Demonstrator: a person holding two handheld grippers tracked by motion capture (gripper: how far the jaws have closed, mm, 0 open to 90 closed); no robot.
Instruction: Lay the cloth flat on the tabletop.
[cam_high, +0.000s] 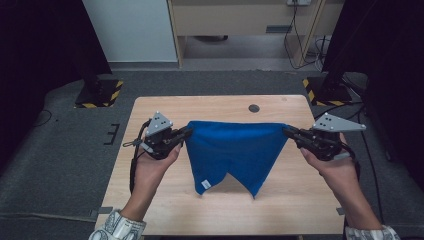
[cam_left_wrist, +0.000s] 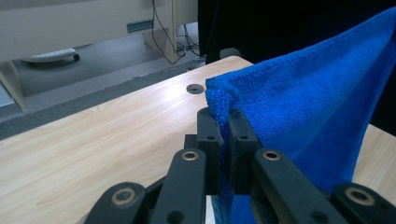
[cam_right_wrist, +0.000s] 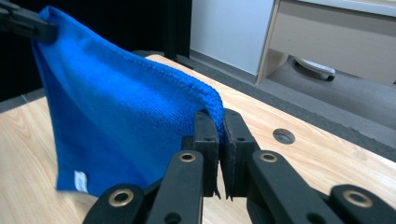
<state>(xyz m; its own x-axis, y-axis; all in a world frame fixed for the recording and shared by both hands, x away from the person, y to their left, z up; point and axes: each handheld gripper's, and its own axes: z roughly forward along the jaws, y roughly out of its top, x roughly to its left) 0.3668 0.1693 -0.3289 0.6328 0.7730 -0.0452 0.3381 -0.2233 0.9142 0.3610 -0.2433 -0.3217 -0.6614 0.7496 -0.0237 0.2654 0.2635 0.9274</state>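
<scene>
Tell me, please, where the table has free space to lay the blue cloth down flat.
The wooden table is bare beneath the hanging blue cloth, and also between the cloth's top edge and the round hole. Only the sides are crowded, by the left gripper and right gripper.

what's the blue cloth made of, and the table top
The blue cloth looks like microfibre or terry: a fuzzy looped pile, a stitched hem and a small white label; it drapes softly between the grips. The table looks like pale wood-grain laminate or veneer, smooth with a slight sheen; solid wood cannot be ruled out.
</scene>
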